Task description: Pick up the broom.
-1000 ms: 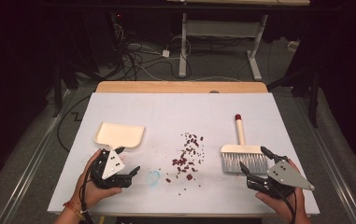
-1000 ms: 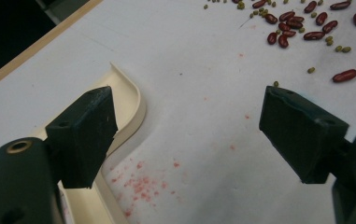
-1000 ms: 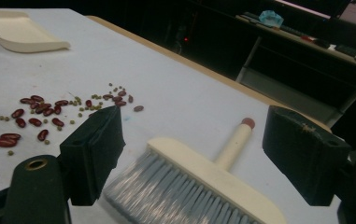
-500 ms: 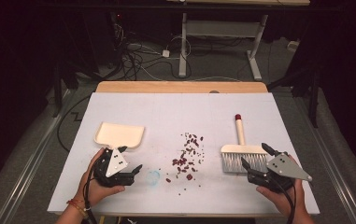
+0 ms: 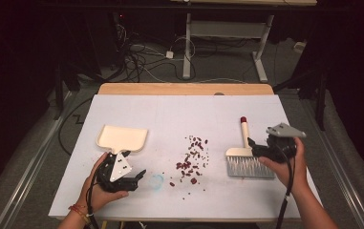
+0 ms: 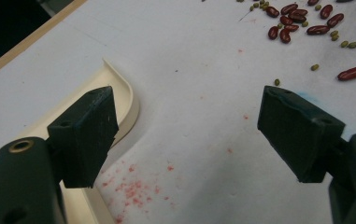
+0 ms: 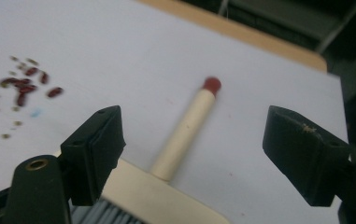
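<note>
Jaws of both grippers stand wide apart and hold nothing, which fits a moment just before taking up the tools. On the left, the left gripper (image 5: 122, 175) hovers low over the white counter (image 5: 179, 109), just beside the handle end of the cream dustpan (image 5: 121, 138); in the left gripper view the rounded edge of the dustpan (image 6: 126, 100) lies next to one jaw, not between the two. Over at the right side, the right gripper (image 5: 265, 149) is above the hand brush (image 5: 246, 155), and in the right gripper view the brush handle (image 7: 187, 130) with its red tip runs up the gap between the open jaws, so I judge that this gripper is lined up to close on the handle. Between the two tools lie scattered red beans (image 5: 191, 160) with some small green ones (image 6: 313, 67) among them. The pan on one side and the brush on the other suggest sweeping the beans into the pan, one tool for each hand.
</note>
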A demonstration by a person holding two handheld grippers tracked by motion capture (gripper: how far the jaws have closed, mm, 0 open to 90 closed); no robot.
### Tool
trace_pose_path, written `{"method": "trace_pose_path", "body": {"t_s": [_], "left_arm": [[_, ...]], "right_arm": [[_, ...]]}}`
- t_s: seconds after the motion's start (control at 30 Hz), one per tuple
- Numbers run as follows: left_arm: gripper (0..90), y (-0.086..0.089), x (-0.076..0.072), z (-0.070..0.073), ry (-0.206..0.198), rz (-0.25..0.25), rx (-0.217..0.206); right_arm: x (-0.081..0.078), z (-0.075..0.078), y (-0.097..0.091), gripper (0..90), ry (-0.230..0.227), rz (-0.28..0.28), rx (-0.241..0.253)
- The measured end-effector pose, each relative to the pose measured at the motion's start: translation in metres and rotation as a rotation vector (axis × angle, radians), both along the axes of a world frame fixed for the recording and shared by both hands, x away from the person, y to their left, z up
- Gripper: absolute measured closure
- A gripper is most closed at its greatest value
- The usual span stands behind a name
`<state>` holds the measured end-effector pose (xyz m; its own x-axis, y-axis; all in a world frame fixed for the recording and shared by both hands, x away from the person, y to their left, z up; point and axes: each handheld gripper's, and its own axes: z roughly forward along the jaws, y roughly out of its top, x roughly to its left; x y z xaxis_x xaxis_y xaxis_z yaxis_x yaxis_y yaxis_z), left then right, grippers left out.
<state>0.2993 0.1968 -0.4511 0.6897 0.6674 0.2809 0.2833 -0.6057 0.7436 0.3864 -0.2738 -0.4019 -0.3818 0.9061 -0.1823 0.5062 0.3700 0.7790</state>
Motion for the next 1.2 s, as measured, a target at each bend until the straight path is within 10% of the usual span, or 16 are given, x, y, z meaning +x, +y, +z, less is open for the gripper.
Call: {"method": "trace_pose_path", "body": {"t_s": [0.23,0.4,0.8,1.2], "left_arm": [[19.6,0.001,-0.003,-0.001,0.002,-0.014,0.009],[19.6,0.0,-0.002,-0.001,0.004,-0.015,0.018],[19.6,0.0,-0.004,-0.001,0.004,-0.017,0.038],[19.6,0.002,-0.003,-0.001,0.01,-0.007,0.035]], "right_arm": [[0.066,-0.028,0.005,27.6,0.294,-0.046,-0.034],[0.09,-0.049,0.009,42.4,0.41,-0.051,-0.039],[0.098,-0.047,0.023,69.8,0.417,-0.033,-0.022],[0.092,-0.047,0.019,70.2,0.363,0.002,0.012]]}}
